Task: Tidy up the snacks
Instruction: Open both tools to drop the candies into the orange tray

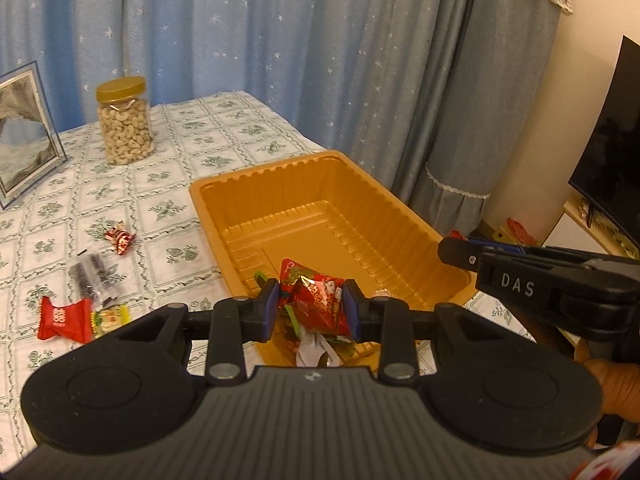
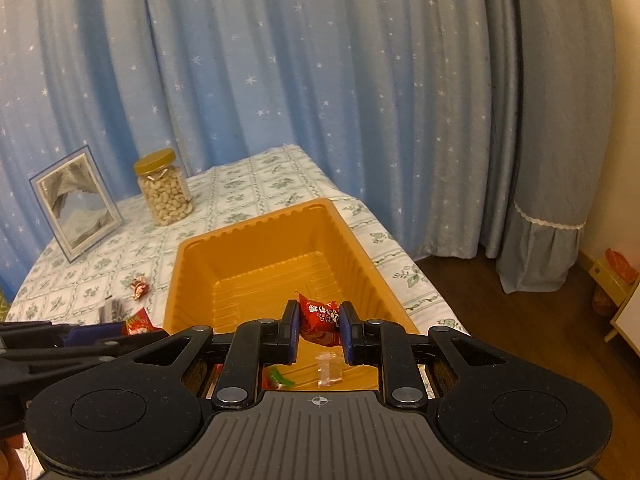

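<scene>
Left wrist view: we are working over the table's floral cloth (image 1: pixel 168 184), where an orange plastic tray (image 1: pixel 400 216) is sitting near the right edge. A cashew jar (image 1: pixel 125 122) is standing far back, well apart. Our left gripper (image 1: pixel 311 306) is clamping a red snack packet (image 1: pixel 312 296) above the tray's near end; our right gripper (image 2: pixel 319 326) is pinching a smaller red candy packet (image 2: pixel 320 320) over it.
</scene>
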Available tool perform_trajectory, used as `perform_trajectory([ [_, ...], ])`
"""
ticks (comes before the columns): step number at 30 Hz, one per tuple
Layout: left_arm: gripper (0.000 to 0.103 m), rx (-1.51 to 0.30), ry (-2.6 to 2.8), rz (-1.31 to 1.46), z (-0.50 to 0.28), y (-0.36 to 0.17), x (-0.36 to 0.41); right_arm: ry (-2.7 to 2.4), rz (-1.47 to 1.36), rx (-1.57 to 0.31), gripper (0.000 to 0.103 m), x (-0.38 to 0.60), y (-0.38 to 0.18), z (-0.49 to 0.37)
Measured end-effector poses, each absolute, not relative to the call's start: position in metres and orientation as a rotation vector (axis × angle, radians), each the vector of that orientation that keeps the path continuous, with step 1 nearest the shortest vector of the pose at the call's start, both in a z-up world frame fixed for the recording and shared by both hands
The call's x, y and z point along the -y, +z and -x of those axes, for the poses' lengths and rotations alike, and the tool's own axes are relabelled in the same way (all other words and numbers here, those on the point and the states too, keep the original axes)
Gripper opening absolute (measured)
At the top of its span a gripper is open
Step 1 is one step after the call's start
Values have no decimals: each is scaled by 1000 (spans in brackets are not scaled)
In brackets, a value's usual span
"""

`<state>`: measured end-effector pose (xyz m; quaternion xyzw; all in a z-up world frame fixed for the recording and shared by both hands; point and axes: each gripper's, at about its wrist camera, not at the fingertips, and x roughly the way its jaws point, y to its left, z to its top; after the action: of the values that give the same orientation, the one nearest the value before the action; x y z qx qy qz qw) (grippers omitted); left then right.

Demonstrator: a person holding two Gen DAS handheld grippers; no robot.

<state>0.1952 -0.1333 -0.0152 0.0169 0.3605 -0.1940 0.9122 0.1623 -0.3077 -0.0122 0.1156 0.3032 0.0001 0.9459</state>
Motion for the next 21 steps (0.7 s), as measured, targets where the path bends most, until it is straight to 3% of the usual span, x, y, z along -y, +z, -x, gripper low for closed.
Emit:
perform_trajectory([
  [2,33,-752,-407,-37,-198,-19,136,-3,-241,-620,21,309,-13,-164],
  [5,48,-748,-386,-38,-199,-23,136,-7,-247,-623,21,310,-14,-164],
  [21,48,-749,-272,19,-181,-19,86,33,-252,-619,21,301,-13,-165],
])
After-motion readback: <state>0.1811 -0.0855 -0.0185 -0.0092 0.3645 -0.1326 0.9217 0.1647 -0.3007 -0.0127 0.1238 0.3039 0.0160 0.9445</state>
